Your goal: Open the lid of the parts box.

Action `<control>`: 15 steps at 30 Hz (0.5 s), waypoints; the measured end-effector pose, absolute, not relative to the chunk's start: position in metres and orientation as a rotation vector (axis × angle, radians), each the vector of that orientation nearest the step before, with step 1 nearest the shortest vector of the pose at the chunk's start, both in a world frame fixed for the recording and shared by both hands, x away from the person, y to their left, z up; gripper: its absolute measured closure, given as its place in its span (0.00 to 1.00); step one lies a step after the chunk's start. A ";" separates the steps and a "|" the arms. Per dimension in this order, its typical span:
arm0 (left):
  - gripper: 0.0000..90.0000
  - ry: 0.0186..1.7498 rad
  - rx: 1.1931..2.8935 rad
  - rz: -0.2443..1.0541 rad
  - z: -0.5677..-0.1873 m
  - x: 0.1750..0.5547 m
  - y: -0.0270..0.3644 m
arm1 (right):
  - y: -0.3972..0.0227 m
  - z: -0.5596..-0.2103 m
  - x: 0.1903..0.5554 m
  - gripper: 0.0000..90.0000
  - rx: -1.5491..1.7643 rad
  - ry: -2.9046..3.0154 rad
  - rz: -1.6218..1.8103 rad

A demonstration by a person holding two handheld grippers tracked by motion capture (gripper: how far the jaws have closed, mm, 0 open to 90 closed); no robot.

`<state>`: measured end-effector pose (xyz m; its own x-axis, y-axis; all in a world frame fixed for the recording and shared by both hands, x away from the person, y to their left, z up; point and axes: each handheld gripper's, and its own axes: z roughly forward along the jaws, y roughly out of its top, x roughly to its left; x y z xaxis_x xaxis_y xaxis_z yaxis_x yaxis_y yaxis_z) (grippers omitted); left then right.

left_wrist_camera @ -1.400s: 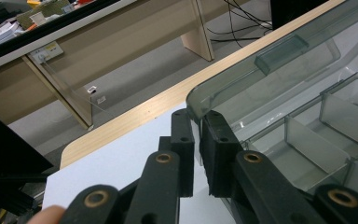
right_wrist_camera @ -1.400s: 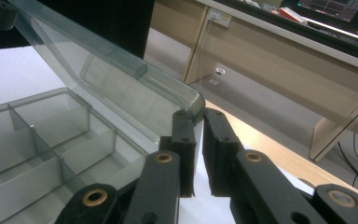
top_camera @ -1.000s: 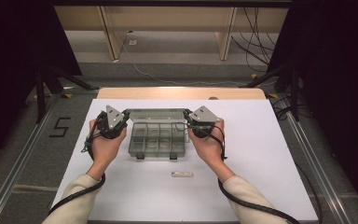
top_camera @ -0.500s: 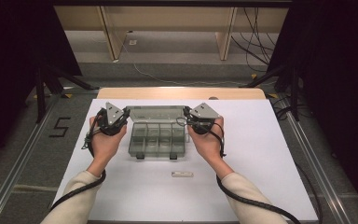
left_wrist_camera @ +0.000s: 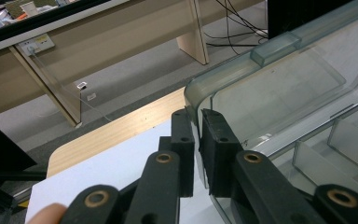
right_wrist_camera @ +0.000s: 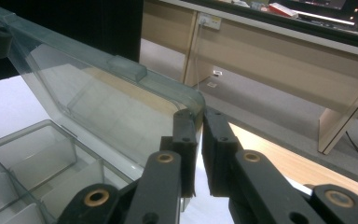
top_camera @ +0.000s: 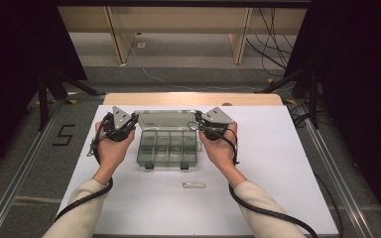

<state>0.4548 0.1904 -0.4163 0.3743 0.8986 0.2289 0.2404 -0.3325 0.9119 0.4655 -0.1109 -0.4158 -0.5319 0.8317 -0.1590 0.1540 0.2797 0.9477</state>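
A clear plastic compartment box [top_camera: 144, 159] sits in the middle of the white table, its hinged lid [top_camera: 166, 120] raised at the far side. My left gripper [top_camera: 134, 119] is shut on the lid's left corner, and my right gripper [top_camera: 197, 120] is shut on its right corner. In the left gripper view the black pads [left_wrist_camera: 216, 140] pinch the lid's rounded rim [left_wrist_camera: 279, 88] from both sides, with my left gripper [left_wrist_camera: 196, 116] at that corner. The right gripper view has my right gripper [right_wrist_camera: 199, 116] clamped on the lid [right_wrist_camera: 98, 98] the same way. The compartments [right_wrist_camera: 42, 158] look bare.
A small white oblong piece [top_camera: 194, 185] lies on the white table [top_camera: 278, 163] in front of the box. A wooden strip [top_camera: 193, 98] edges the table's far side. Beyond it are a wooden bench and cables on the floor.
The lid's free edge sits a little farther back and higher than a second ago. Both hands have barely shifted and keep their grip on the corners.
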 end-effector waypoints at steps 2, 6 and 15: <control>0.92 0.998 1.797 0.985 -0.416 0.456 0.191 | -0.111 -0.416 0.467 0.94 0.891 1.869 1.281; 0.92 1.000 1.791 0.977 -0.416 0.458 0.191 | -0.110 -0.416 0.469 0.94 0.901 1.859 1.288; 0.92 0.999 1.784 0.964 -0.416 0.463 0.192 | -0.110 -0.416 0.473 0.94 0.924 1.859 1.288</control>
<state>0.4629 0.1916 -0.4155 0.3826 0.8999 0.2094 0.2418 -0.3163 0.9173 0.4728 -0.1101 -0.4155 -0.5133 0.8472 -0.1370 0.1693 0.2565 0.9516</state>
